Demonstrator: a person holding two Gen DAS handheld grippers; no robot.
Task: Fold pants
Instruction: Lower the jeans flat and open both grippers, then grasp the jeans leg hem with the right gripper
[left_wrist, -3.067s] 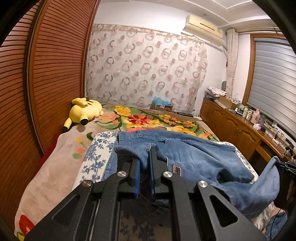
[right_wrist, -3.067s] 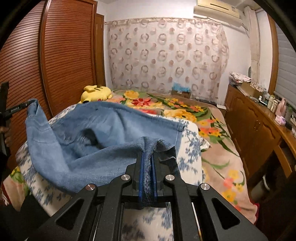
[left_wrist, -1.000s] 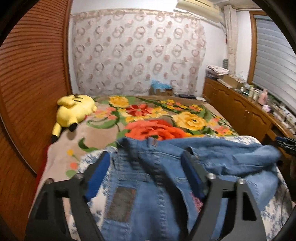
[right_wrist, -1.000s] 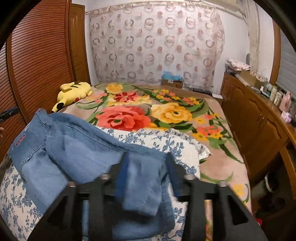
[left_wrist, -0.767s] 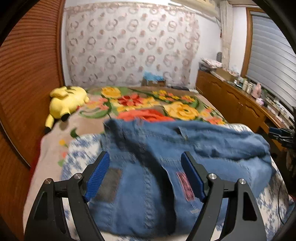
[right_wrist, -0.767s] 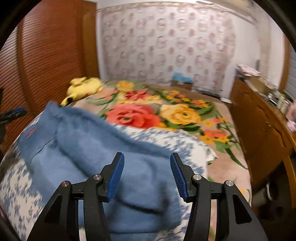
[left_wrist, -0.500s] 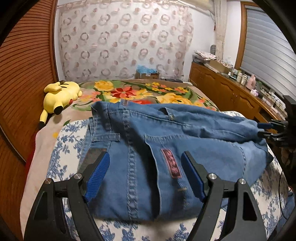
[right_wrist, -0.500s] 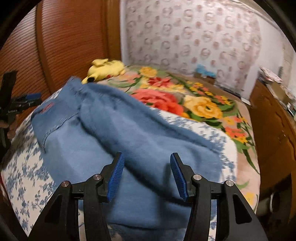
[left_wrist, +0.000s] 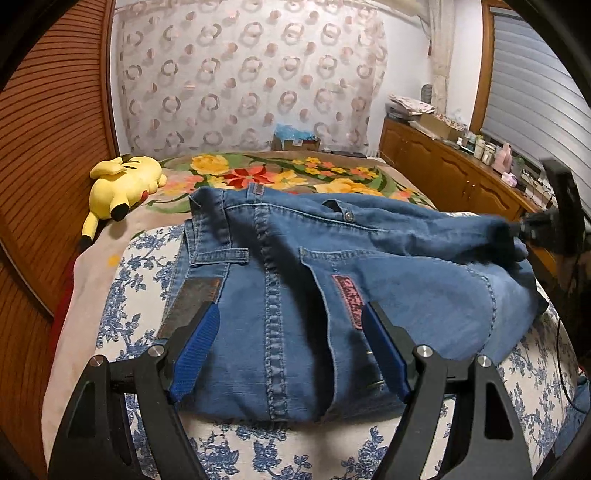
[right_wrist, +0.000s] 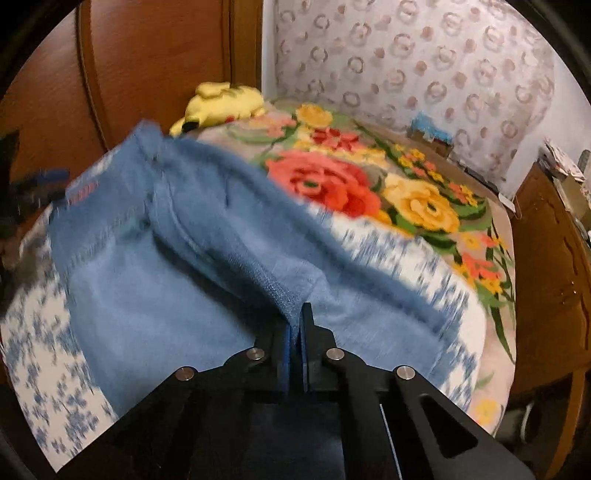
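Observation:
Blue jeans (left_wrist: 332, 277) lie crumpled on a blue-and-white floral sheet (left_wrist: 258, 446) on the bed, back pockets up and waistband to the far left. My left gripper (left_wrist: 290, 310) hangs open just over the seat of the jeans, nothing between its blue pads. At the jeans' other end, my right gripper (right_wrist: 295, 314) is shut on a raised ridge of denim (right_wrist: 280, 288). The rest of the jeans (right_wrist: 166, 277) spreads away to the left in that blurred view. In the left wrist view, the right gripper (left_wrist: 550, 225) shows at the right edge, against the bunched legs.
A yellow plush toy (left_wrist: 122, 184) lies at the far left on the flowered blanket (left_wrist: 258, 173). Slatted wooden wardrobe doors (left_wrist: 44, 147) run along the left. A wooden sideboard (left_wrist: 461, 177) with small items lines the right. A curtain hangs behind the bed.
My right gripper has closed on a fold of denim and swung across the jeans. My left gripper has sunk closer to the jeans and stayed open.

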